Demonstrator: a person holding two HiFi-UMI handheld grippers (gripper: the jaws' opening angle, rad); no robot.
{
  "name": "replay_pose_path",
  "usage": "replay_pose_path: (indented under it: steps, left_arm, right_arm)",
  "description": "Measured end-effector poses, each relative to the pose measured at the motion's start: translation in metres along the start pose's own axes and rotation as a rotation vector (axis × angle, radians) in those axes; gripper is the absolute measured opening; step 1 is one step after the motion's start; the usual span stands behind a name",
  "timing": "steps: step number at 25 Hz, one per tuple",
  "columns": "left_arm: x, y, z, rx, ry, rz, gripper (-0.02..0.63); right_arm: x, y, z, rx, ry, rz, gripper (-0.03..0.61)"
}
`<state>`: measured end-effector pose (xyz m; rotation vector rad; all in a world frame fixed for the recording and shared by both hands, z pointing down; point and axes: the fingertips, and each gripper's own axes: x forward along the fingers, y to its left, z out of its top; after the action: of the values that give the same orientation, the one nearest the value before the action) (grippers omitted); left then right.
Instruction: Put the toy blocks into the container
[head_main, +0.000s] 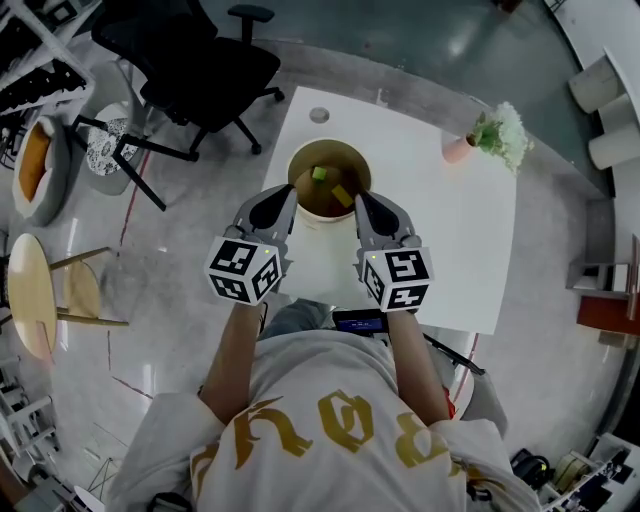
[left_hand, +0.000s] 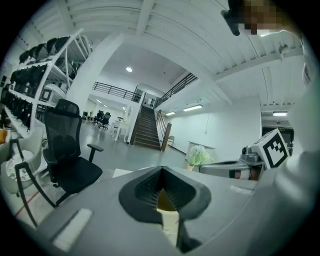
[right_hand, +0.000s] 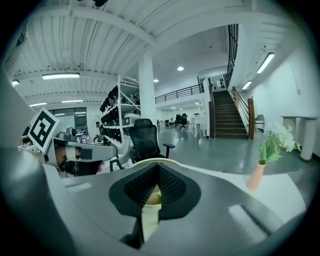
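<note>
Head view, cream container (head_main: 329, 144), green block (head_main: 319, 173) inside

Hardly anything can be read. Large gold lettering runs across the person's pale shirt (head_main: 330, 440) at the lower middle of the head view, too stylised to make out as a word. The left marker cube (head_main: 245, 270) and right marker cube (head_main: 395, 278) carry only black-and-white square patterns, with no letters or numbers.

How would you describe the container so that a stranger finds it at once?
Find the white table in the head view. On its left half stands the container, a wide round cream tub. Unlike the small pink vase at the far right corner, it is brown inside and holds a green block and a yellow block.
</note>
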<state>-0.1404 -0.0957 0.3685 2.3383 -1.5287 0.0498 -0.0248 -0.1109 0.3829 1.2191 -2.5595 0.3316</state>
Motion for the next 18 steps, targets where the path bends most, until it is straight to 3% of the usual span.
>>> replay_pose_path:
  steps: [9, 18]
  left_arm:
    - [-0.026, -0.034, -0.001, 0.020, -0.012, 0.026, 0.001]
    - [-0.038, -0.070, -0.007, 0.014, -0.043, -0.001, 0.001]
  right_arm:
    - [-0.046, -0.003, -0.003, 0.040, -0.039, -0.053, 0.025]
    - [-0.080, -0.002, -0.007, 0.031, -0.060, -0.039, 0.025]
